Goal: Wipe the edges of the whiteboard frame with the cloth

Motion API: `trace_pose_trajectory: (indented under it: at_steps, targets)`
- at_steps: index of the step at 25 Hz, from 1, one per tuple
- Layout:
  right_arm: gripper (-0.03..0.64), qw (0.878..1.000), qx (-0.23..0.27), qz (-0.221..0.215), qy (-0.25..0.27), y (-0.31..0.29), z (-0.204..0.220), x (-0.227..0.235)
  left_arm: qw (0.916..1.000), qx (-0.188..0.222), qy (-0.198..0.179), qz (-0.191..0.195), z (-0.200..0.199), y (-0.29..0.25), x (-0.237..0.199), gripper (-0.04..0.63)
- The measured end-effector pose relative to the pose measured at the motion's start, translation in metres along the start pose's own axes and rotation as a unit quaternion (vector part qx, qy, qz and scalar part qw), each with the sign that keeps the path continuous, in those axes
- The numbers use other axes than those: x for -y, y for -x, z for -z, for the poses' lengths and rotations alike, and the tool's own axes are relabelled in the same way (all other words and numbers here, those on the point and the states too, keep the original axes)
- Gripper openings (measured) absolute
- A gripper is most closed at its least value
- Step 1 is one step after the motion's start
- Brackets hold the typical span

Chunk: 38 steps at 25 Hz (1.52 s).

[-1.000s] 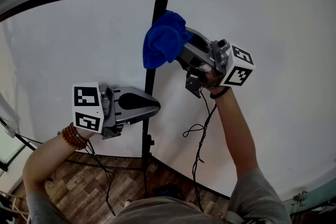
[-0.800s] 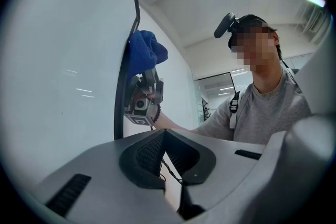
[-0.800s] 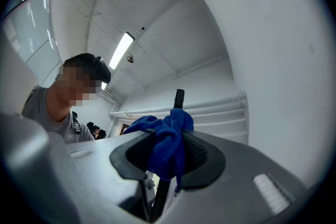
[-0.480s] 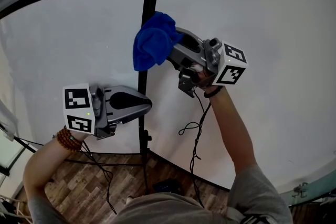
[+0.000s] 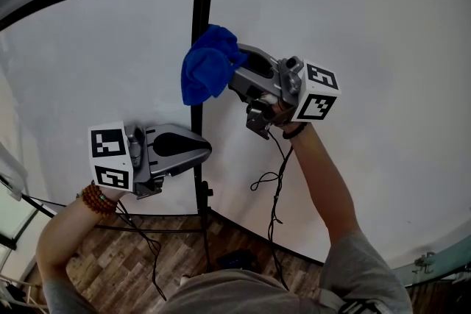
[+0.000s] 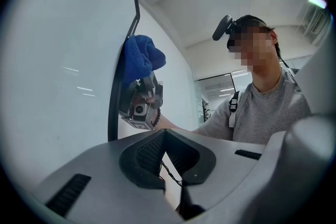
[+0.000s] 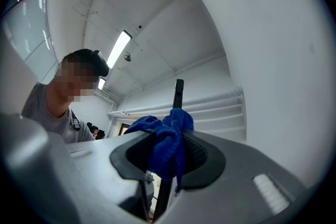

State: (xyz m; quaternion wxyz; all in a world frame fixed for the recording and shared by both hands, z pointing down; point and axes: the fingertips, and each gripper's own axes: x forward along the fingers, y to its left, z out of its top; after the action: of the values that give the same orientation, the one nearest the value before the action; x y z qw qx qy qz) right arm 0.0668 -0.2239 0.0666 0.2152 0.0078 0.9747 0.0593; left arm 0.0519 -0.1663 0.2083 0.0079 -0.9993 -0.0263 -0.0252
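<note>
Holding a bunched blue cloth (image 5: pixel 206 73) between its jaws, the right gripper (image 5: pixel 234 77) presses it against the right-hand bar of the black whiteboard frame (image 5: pixel 197 26), a little below the frame's top right corner. The right gripper view shows the cloth clamped between both pads, with the bar running straight ahead beyond it. That bar is the long axis that matters: it runs from the corner down towards the stand, so most of this edge lies below the cloth. A wipe would likely follow it lengthwise. The left gripper (image 5: pixel 202 151) sits lower by the same bar, jaws closed together and empty; whether it touches the bar is unclear. The right hand is nearer the work.
</note>
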Motion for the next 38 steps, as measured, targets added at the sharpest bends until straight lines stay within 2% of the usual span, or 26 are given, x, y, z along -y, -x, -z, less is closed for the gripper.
trace_pose_trajectory:
  at_steps: [14,22,38]
  targets:
    - [0.127,1.000,0.003,-0.004,-0.022,0.001,0.002,0.002,0.9997,0.006,0.023,0.005,-0.004,-0.001,0.002,0.008]
    - [0.127,0.999,0.006,-0.004,-0.032,0.002,0.004,0.004,0.9996,0.005,0.022,0.016,-0.008,-0.006,0.008,0.008]
    - [0.127,0.999,-0.001,-0.002,-0.048,0.002,0.007,0.007,0.9995,0.006,0.029,0.010,-0.018,-0.007,0.003,0.008]
